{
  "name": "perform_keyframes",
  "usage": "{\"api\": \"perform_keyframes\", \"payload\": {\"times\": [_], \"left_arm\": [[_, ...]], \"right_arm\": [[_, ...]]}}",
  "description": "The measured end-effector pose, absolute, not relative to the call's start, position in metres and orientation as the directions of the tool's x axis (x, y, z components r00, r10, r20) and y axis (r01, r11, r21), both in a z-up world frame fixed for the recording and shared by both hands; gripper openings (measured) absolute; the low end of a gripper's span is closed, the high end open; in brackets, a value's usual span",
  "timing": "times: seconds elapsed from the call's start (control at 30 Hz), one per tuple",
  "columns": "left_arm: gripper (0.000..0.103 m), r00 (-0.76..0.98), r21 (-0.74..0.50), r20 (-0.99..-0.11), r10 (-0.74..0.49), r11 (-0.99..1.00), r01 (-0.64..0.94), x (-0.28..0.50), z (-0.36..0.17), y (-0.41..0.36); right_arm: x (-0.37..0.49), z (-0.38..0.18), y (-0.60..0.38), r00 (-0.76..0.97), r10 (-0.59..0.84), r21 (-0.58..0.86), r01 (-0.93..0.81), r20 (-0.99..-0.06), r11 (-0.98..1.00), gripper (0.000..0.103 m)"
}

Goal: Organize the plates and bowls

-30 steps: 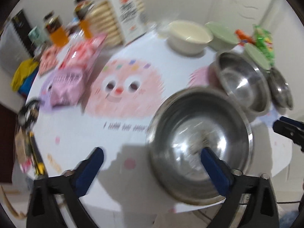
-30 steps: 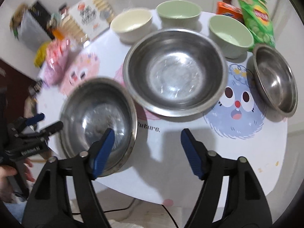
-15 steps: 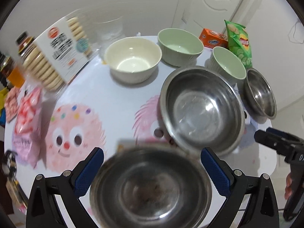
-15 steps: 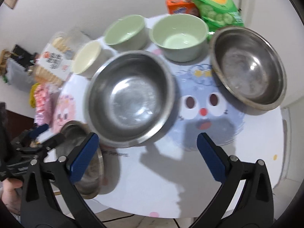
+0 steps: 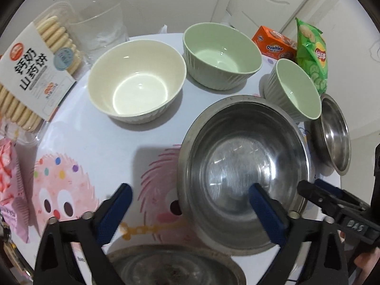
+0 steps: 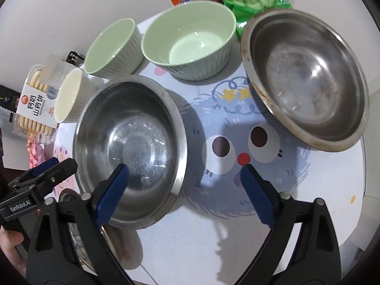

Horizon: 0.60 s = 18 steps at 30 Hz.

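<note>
Desk: Grippers first, please.

Photographer: Left gripper (image 5: pixel 190 199) and right gripper (image 6: pixel 184 178), both with blue-padded black fingers spread wide apart and gripping nothing, hover over a round table (image 5: pixel 114 142) covered in a white cloth printed with pink and blue cartoon monsters.

Desk: Bowls?

Photographer: Nearest the left gripper lies a worn steel bowl (image 5: pixel 175 268) at the table's edge. Beyond it sits a large deep stainless-steel bowl (image 5: pixel 242 166), with a wide shallow steel bowl (image 6: pixel 306 80) to its right. Farther back stand a cream ribbed ceramic bowl (image 5: pixel 136 80) and two pale green ribbed bowls, one large (image 5: pixel 222 54), one smaller (image 5: pixel 294 87).

Desk: Background?

Photographer: Biscuit tray (image 5: pixel 35 71), orange Ovaltine box (image 5: pixel 274 45), green crisp bag (image 5: pixel 311 54), then a white wall and panelled door (image 5: pixel 268 0).
</note>
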State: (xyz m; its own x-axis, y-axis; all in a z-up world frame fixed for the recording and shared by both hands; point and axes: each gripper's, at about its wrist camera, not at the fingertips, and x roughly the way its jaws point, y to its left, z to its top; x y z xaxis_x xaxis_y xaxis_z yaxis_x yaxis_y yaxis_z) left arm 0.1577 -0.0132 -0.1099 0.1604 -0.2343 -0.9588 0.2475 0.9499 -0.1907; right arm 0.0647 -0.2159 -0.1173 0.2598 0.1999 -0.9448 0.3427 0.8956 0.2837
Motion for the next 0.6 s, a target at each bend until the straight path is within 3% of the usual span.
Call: {"api": "perform_keyframes", "payload": {"times": [0.07, 0.2, 0.23, 0.33, 0.37, 0.43, 0.47, 0.6], "left_arm": [[0.076, 0.145, -0.191, -0.962, -0.231, 0.949, 0.251, 0.162, -0.114, -0.018], [0.045, 0.109, -0.201, -0.966, -0.235, 0.945, 0.259, 0.167, -0.122, -0.025], [0.043, 0.103, -0.201, -0.967, -0.234, 0.945, 0.257, 0.168, -0.124, -0.027], [0.040, 0.085, -0.196, -0.971, -0.223, 0.948, 0.250, 0.170, -0.130, -0.028], [0.037, 0.085, -0.191, -0.972, -0.219, 0.948, 0.256, 0.170, -0.131, -0.029], [0.026, 0.087, -0.196, -0.970, -0.227, 0.944, 0.266, 0.171, -0.131, -0.030], [0.019, 0.085, -0.198, -0.970, -0.227, 0.944, 0.266, 0.172, -0.132, -0.029], [0.014, 0.096, -0.175, -0.973, -0.208, 0.946, 0.274, 0.172, -0.132, -0.031]], "right_arm": [[0.067, -0.123, -0.215, 0.244, 0.236, 0.310, 0.337, -0.941, 0.889, 0.067], [0.069, -0.128, -0.213, 0.227, 0.244, 0.311, 0.340, -0.943, 0.888, 0.063], [0.069, -0.129, -0.213, 0.221, 0.233, 0.299, 0.343, -0.947, 0.891, 0.061], [0.069, -0.132, -0.213, 0.201, 0.226, 0.285, 0.345, -0.953, 0.894, 0.036], [0.069, -0.134, -0.213, 0.196, 0.233, 0.290, 0.345, -0.952, 0.893, 0.032], [0.068, -0.134, -0.214, 0.198, 0.245, 0.302, 0.344, -0.949, 0.889, 0.026], [0.068, -0.134, -0.213, 0.198, 0.244, 0.300, 0.342, -0.949, 0.891, 0.018], [0.067, -0.133, -0.211, 0.202, 0.234, 0.292, 0.337, -0.951, 0.895, 0.015]]}}
